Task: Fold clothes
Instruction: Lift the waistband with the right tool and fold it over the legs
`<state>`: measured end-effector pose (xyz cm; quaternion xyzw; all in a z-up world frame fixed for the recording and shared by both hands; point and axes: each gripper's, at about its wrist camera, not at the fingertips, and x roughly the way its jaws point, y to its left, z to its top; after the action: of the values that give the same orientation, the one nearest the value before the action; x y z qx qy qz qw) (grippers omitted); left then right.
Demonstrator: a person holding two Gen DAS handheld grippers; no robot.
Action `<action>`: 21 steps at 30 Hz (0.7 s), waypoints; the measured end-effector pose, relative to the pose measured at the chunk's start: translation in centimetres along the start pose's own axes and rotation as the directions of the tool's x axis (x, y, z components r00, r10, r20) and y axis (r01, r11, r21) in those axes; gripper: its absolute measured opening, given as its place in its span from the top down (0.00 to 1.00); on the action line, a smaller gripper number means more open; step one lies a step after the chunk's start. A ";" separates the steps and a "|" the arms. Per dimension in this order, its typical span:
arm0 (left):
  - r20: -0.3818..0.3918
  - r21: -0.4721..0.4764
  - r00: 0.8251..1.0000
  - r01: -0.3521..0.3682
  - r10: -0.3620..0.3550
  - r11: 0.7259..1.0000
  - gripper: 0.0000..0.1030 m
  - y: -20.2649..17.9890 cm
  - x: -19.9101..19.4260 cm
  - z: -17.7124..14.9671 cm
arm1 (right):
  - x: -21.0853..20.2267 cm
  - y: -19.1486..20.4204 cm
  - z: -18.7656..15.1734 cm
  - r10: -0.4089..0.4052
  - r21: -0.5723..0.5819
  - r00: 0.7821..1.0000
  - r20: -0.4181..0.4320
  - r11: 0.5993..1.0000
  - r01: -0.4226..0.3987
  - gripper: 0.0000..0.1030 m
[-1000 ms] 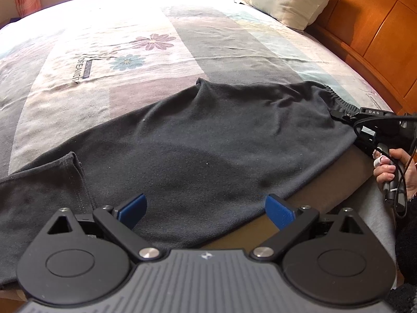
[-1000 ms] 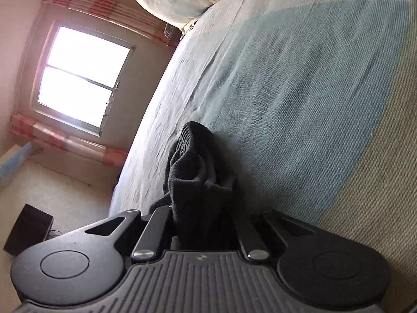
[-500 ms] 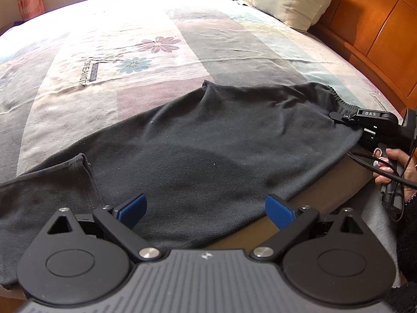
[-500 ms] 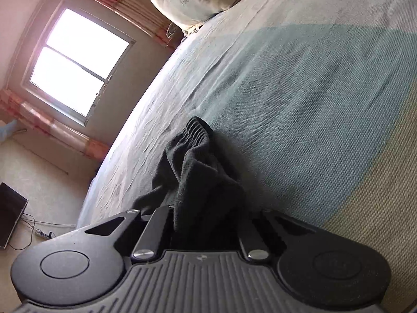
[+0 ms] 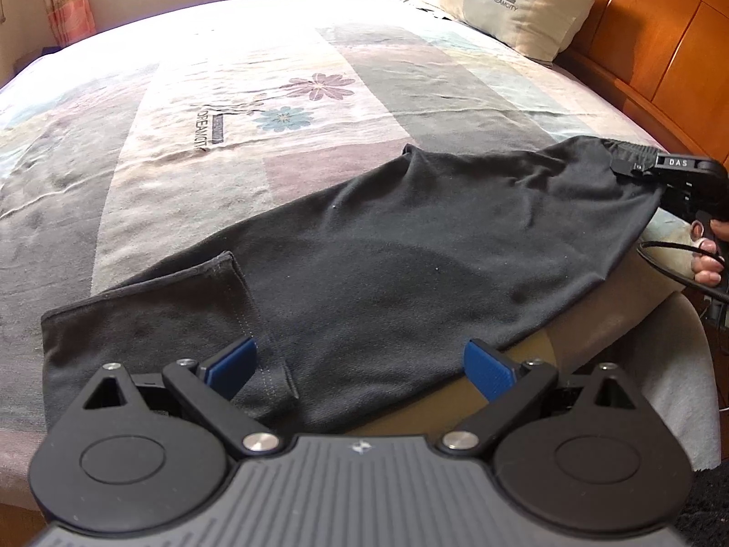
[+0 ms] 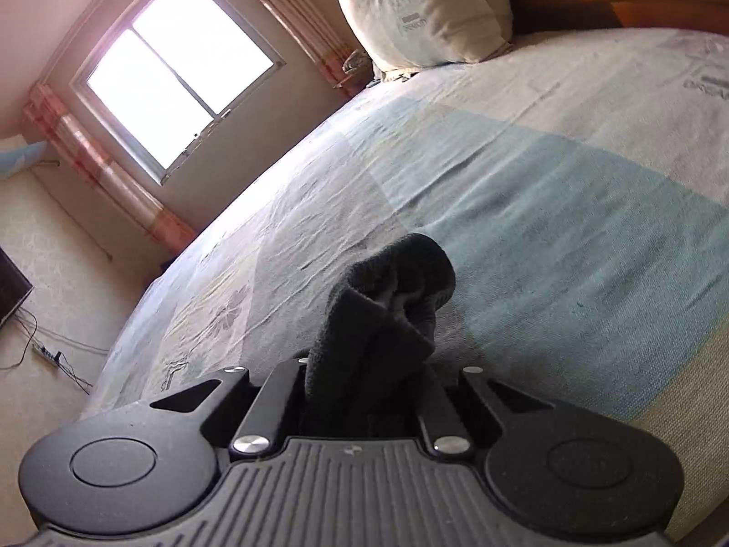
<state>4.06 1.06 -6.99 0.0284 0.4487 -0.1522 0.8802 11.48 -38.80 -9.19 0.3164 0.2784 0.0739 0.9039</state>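
Between the right tool's point(image 6: 364, 392) jaws a bunched fold of dark knit is pinched; this is the elastic waistband end of the black trousers point(image 5: 387, 264). The jaws are parting very slightly, yet the cloth sits clamped between them. In the left wrist view that tool point(image 5: 638, 168) holds the waistband corner just off the bed point(image 5: 182, 136), with the person's hand point(image 5: 708, 260) on its handle below. Lifting from the waistband makes sense: it is the stiffest edge, so the fabric behind it follows in a sheet rather than crumpling.

The left tool point(image 5: 360, 364) hovers with its blue pads point(image 5: 234, 362) spread wide and nothing between them, right above the hem end of the trousers near the bed's near edge. It seems poised to take that end, so both ends can be controlled for a fold.

The trousers lie stretched diagonally across the patterned bedspread, legs stacked, mostly flat with one hem corner turned up. A pillow point(image 5: 505, 0) rests well apart by the wooden headboard point(image 5: 660, 45), and a bright window point(image 6: 177, 68) lights the far side.
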 end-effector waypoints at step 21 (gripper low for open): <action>0.053 -0.080 0.999 -0.005 0.009 0.997 0.05 5.7 -3.8 -3.9 | -0.5 21.0 -3.8 0.196 -0.488 0.966 -0.168 0.835 -0.255 0.91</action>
<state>0.55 8.20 -6.78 -0.0094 0.4307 -0.1317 0.8928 9.86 -20.37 1.46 0.0942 0.2598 0.2679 0.9230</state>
